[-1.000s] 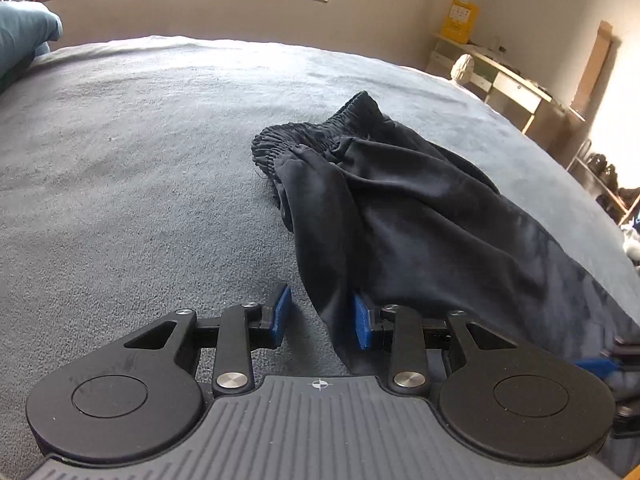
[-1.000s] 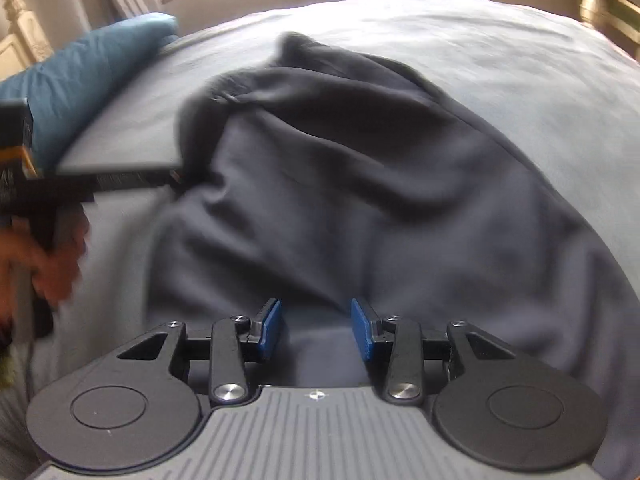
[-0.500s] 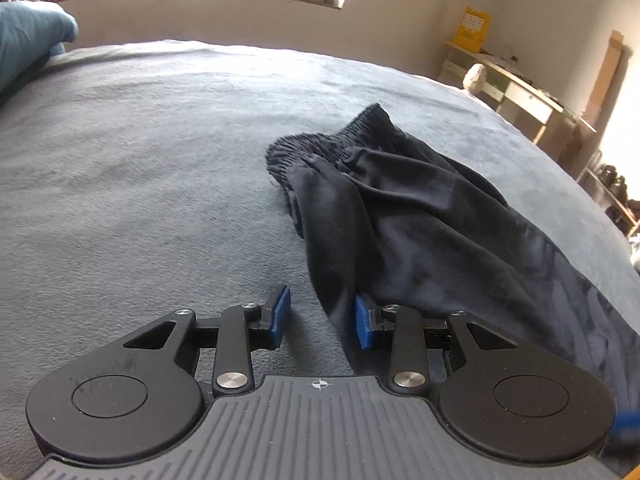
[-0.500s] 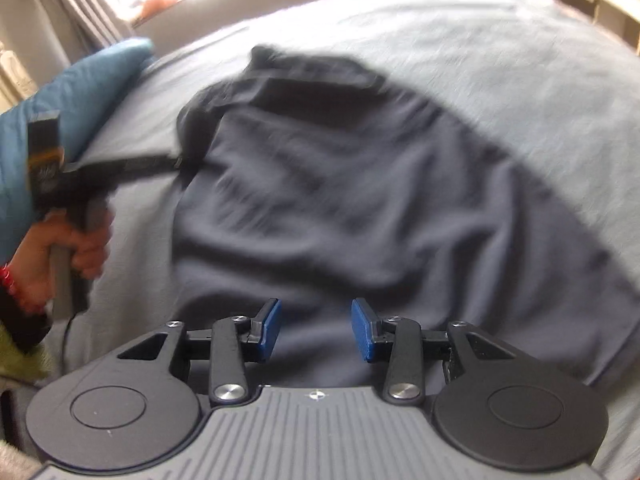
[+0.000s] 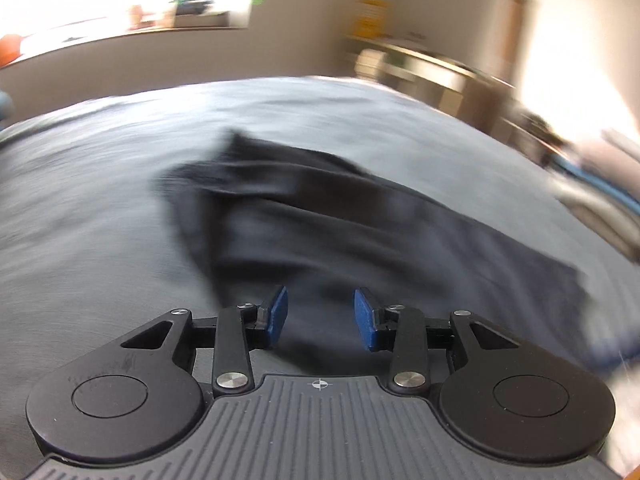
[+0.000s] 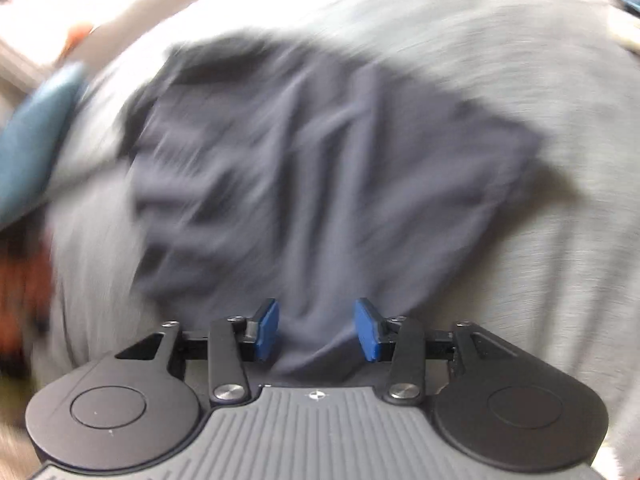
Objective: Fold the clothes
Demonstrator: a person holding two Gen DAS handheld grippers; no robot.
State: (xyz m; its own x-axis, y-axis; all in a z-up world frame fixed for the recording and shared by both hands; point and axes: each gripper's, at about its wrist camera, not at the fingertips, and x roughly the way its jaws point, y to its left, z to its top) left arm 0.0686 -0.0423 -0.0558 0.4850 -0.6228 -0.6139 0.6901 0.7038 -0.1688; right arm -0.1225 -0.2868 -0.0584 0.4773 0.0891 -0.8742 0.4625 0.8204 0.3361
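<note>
Dark shorts [image 5: 304, 220] flat on grey bedcover [image 5: 88, 216]; no containers.

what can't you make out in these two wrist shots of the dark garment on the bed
- Left wrist view: motion blur smears the dark garment; its waistband and folds are unreadable.
- Left wrist view: shelf items are too blurred to identify.
- Right wrist view: the garment's near edge is hidden behind the right gripper.
- Right wrist view: the reddish blur at the left edge is cut off, unidentifiable.

A wide bed [image 5: 100, 208] covered in a grey blanket, with rumpled dark shorts [image 5: 320, 216] spread across its middle and a blue pillow [image 6: 32, 140] at one edge.
</note>
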